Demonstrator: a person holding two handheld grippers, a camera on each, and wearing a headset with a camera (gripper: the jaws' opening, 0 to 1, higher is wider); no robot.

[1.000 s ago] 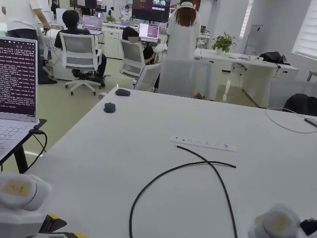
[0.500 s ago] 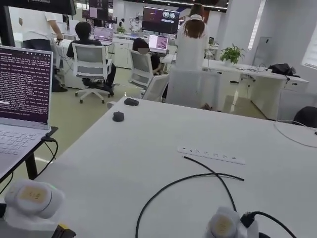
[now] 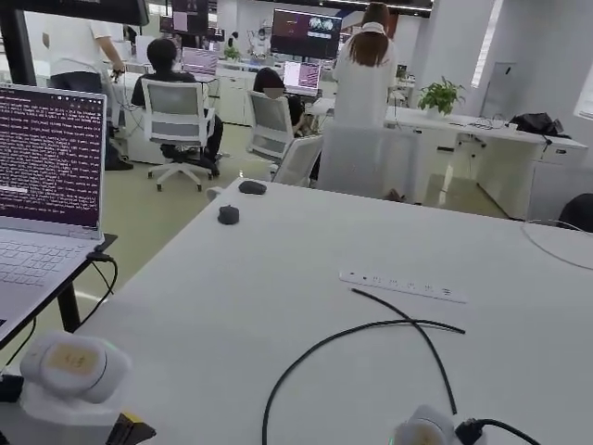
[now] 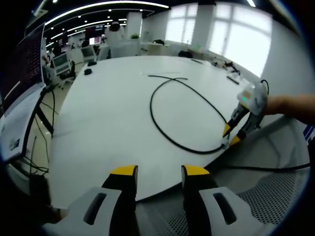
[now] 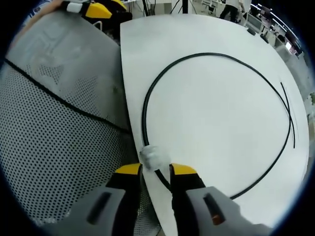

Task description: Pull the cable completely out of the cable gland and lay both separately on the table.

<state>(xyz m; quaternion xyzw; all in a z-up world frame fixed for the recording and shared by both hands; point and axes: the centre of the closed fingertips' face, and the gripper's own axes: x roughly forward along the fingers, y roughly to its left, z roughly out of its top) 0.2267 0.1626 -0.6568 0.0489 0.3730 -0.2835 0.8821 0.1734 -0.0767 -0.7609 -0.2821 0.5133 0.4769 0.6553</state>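
Note:
A long black cable (image 3: 371, 329) lies in a big loop on the white table (image 3: 232, 306). A pale, translucent cable gland (image 5: 155, 157) sits on the cable (image 5: 206, 56) at the table's near edge. My right gripper (image 5: 156, 171) is at that edge with its yellow-tipped jaws on either side of the cable just behind the gland, a narrow gap showing between them. The left gripper view shows the right gripper (image 4: 230, 137) at the loop's near end. My left gripper (image 4: 158, 172) hangs open off the table's near edge, holding nothing, and appears bottom left as the left gripper (image 3: 74, 371).
A white power strip (image 3: 403, 286) lies beyond the loop. Two dark mice (image 3: 228, 215) sit at the far left corner. An open laptop (image 3: 46, 167) stands on a stand to the left. A mesh chair seat (image 5: 59, 113) is below the table edge. People work at desks behind.
The head camera has tilted and shifted. My right gripper has moved left along the near table edge toward the cable's near end. My left gripper has risen slightly into view.

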